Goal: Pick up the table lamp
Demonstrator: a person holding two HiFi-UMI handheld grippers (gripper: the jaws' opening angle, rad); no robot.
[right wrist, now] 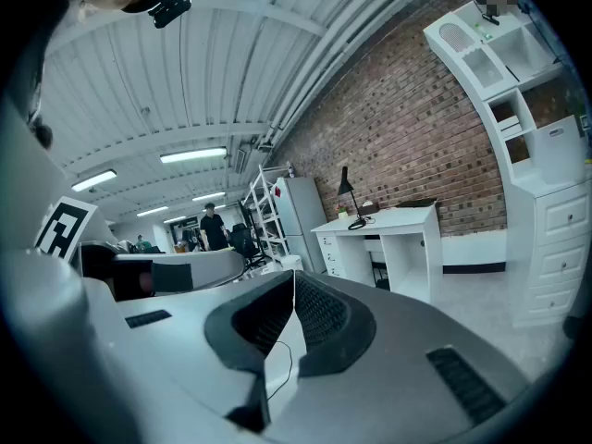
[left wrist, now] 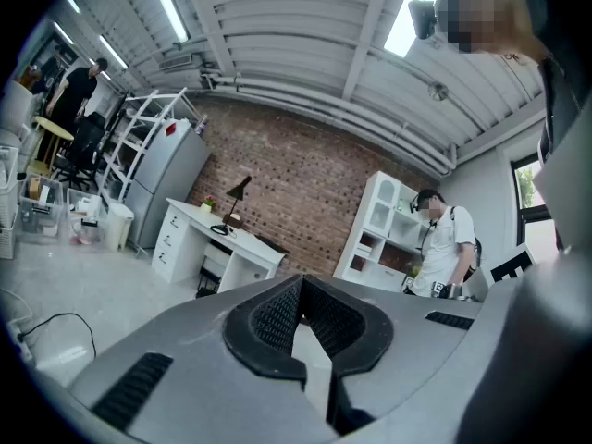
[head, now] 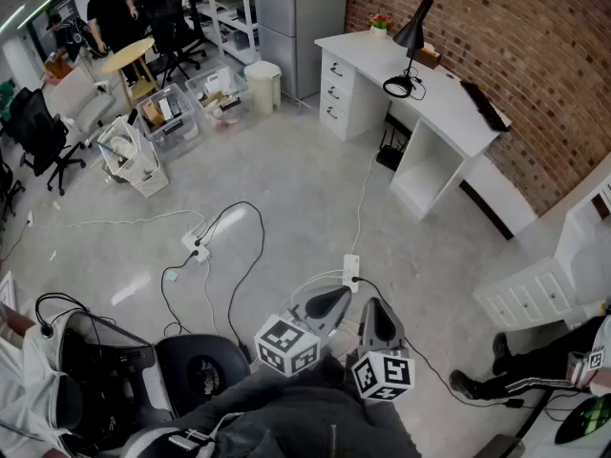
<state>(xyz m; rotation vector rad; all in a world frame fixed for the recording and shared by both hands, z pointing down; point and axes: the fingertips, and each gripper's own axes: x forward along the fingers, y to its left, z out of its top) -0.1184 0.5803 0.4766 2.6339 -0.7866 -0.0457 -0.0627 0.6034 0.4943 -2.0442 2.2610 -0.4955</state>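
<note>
I'm still at the approach step, with nothing grasped. My left tool (head: pixel 336 300) and right tool (head: pixel 374 309) are both fully closed and hold nothing. The table lamp (head: pixel 412 36) stands on the white table (head: pixel 458 113), well apart from me across the floor (head: pixel 305 189). Next I need to walk over, open one tool and take the stem, which looks thin from here. Cables (head: pixel 239 246) and a power strip (head: pixel 350 267) lie across my path.
</note>
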